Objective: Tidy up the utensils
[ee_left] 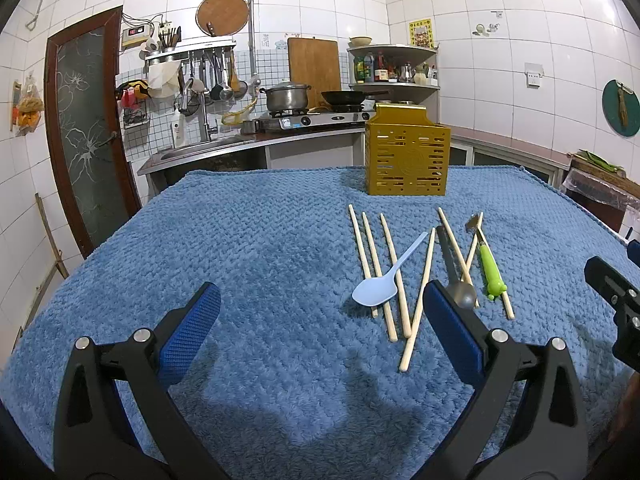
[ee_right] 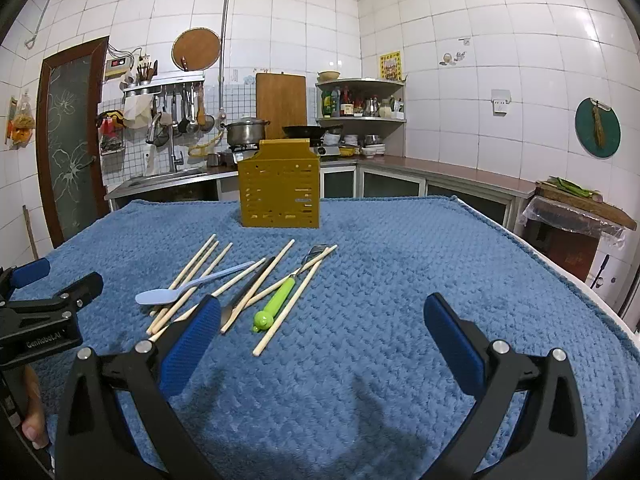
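Your left gripper (ee_left: 320, 312) hangs above the blue blanket (ee_left: 240, 240) with its jaws wide apart and nothing between them; the pads (ee_left: 188, 336) are dark blue rubber with a fine knurled grain, set in smooth black plastic arms. Your right gripper (ee_right: 320, 320) is also spread wide and empty, and it has the same textured pads (ee_right: 188, 340).

The blanket is thick fleece with a woven, bumpy pattern, and it covers the whole table. On it the utensils lie in a loose heap: several pale wooden chopsticks (ee_left: 370, 256), thin and round, some crossing each other; a light blue plastic spoon (ee_left: 376, 290) with a matte oval bowl, resting on top of three chopsticks; a grey metal spoon (ee_left: 460, 288), its bowl just beside your left gripper's right pad; and a small fork with a bright green, glossy handle (ee_left: 490, 270) with a rounded end.

Behind the heap, a little apart, stands the mustard-yellow utensil holder (ee_left: 406, 160), a square box with rows of narrow slots cut in its walls.
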Motion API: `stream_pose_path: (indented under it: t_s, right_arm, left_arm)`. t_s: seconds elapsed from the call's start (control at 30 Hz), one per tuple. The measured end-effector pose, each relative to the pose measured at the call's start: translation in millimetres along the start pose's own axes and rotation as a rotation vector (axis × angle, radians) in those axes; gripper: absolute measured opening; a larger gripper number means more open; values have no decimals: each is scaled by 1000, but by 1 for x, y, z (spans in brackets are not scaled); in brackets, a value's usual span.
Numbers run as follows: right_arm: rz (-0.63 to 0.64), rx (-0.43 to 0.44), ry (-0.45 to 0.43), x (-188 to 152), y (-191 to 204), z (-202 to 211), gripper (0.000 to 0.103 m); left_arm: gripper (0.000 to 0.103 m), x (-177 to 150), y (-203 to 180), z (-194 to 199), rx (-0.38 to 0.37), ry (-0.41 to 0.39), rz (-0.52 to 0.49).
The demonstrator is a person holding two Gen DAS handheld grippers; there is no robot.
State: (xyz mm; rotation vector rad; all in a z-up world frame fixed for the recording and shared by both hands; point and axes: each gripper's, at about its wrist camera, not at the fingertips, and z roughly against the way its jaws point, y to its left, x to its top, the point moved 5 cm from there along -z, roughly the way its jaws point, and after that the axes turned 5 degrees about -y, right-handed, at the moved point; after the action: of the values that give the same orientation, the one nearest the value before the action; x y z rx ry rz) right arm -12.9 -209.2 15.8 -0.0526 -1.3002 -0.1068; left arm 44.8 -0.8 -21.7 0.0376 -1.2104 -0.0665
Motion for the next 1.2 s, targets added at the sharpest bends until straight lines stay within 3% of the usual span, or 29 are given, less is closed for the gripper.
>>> stream_pose_path:
  t_s: [1.2]
  right_arm:
    - [-11,-8,-16,6,-8,11,99]
  left_arm:
    - [98,0,0,0,-1,-1,1]
